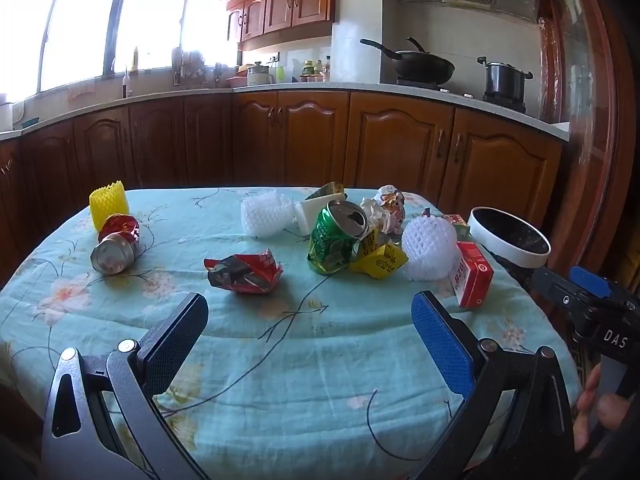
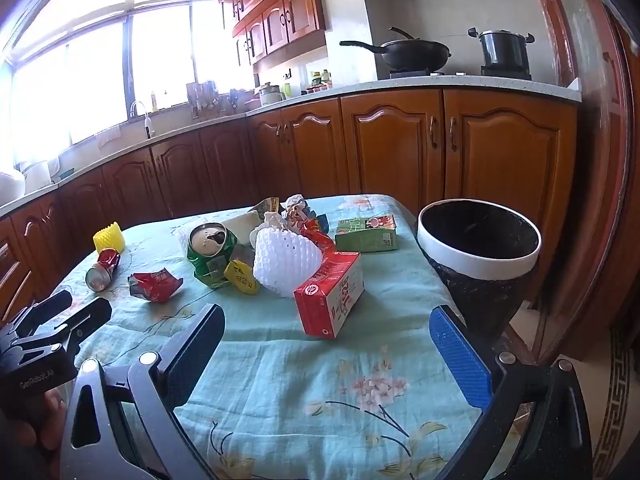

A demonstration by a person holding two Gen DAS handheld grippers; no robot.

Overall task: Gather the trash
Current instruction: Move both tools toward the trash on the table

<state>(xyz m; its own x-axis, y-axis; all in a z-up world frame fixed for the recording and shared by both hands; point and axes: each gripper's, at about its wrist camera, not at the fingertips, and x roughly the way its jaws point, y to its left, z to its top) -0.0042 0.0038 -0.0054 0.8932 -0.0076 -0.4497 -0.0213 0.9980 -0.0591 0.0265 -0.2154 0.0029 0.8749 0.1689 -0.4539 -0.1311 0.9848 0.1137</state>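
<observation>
Wooden kitchen cabinets (image 2: 392, 148) back a floral-clothed counter (image 1: 320, 360) strewn with trash: crushed green can (image 1: 338, 238), red carton (image 2: 330, 294), white foam net (image 2: 286, 262). Beside its right edge stands a black-lined bin (image 2: 478, 248). Left gripper (image 1: 312, 344) and right gripper (image 2: 326, 356) hover with fingers spread wide, empty.

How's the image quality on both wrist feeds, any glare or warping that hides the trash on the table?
Left wrist: the window is blown out white, but the green can and red wrapper on the table read sharp. Right wrist: same window glare at upper left, the bin is clear. Both views: fisheye bends the counter and darkens the corners.
</observation>
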